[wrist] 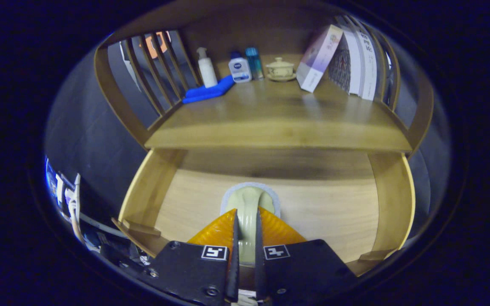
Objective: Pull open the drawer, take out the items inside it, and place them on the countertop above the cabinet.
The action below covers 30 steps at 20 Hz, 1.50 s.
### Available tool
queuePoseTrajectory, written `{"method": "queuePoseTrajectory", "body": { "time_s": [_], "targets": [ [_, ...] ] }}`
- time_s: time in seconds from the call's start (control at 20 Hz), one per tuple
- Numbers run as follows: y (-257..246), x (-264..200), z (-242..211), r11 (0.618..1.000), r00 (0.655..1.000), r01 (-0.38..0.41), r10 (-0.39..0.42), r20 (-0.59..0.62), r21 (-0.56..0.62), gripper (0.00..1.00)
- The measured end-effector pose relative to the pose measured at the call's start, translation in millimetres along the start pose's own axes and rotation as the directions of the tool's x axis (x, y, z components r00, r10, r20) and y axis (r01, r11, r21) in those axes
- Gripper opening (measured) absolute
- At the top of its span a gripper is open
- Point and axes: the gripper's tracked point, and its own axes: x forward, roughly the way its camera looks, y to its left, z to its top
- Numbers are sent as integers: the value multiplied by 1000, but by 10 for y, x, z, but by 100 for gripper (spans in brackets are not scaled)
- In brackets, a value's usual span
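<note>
The wooden drawer (155,187) stands pulled open below the countertop (279,123) of the cabinet. Over the drawer's floor my gripper (246,214) is shut on a pale green cup (247,199), both fingers pressing the sides of its narrow part. The cup's rounded end with a light rim pokes out just beyond the fingertips. Whether the cup rests on the drawer floor or is lifted off it, I cannot tell. Apart from the cup, the drawer's floor shows bare wood.
At the back of the countertop stand a white pump bottle (206,68), a blue cloth (209,91), a small white-and-blue bottle (240,68), a teal bottle (254,63), a lidded tea bowl (280,69) and leaning boxes and books (343,59). Slatted wooden rails flank it. Cables (72,204) hang left of the drawer.
</note>
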Motion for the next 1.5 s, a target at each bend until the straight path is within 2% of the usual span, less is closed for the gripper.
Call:
{"method": "queuePoseTrajectory", "body": {
  "time_s": [0.35,0.55,1.0,1.15,1.5],
  "targets": [
    [100,-323,659,1000,995,-13,15,94,-24,18],
    [65,-345,1082,999,991,29,-23,132,-40,18],
    [-45,33,1705,996,987,90,-89,131,3,18],
    [-93,243,1774,994,987,107,-111,119,39,18],
    [-282,528,1882,983,976,182,-185,116,40,18]
  ]
}}
